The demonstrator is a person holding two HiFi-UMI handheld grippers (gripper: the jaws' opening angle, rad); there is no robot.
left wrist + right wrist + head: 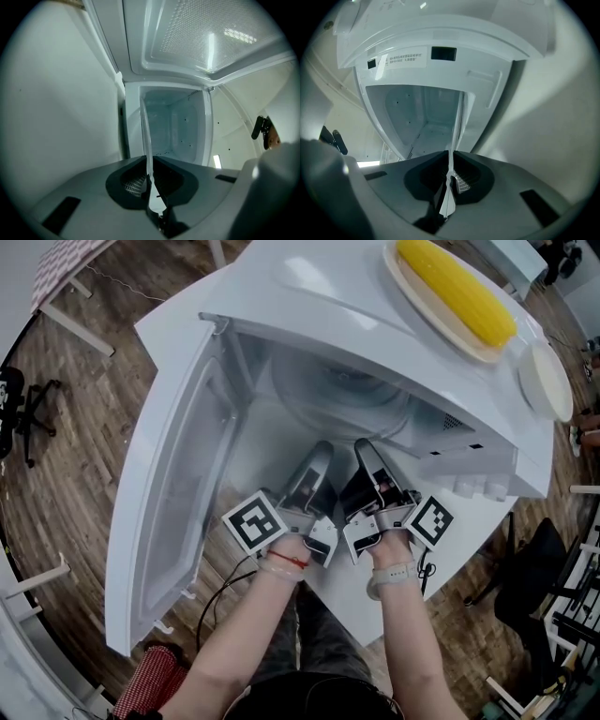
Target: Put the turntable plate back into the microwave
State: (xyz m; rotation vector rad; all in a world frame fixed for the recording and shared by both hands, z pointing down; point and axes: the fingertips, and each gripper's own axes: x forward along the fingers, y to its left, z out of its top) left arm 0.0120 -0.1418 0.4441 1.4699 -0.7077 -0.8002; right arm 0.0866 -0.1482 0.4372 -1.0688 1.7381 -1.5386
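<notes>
Left gripper [322,454], right gripper [366,451] pinch level turntable plate [339,395].

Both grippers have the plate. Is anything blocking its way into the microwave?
Nothing visible does. The door is swung wide open, and the cavity beyond the plate looks bare in both gripper views. The corn sits on top of the microwave, out of the path.
</notes>
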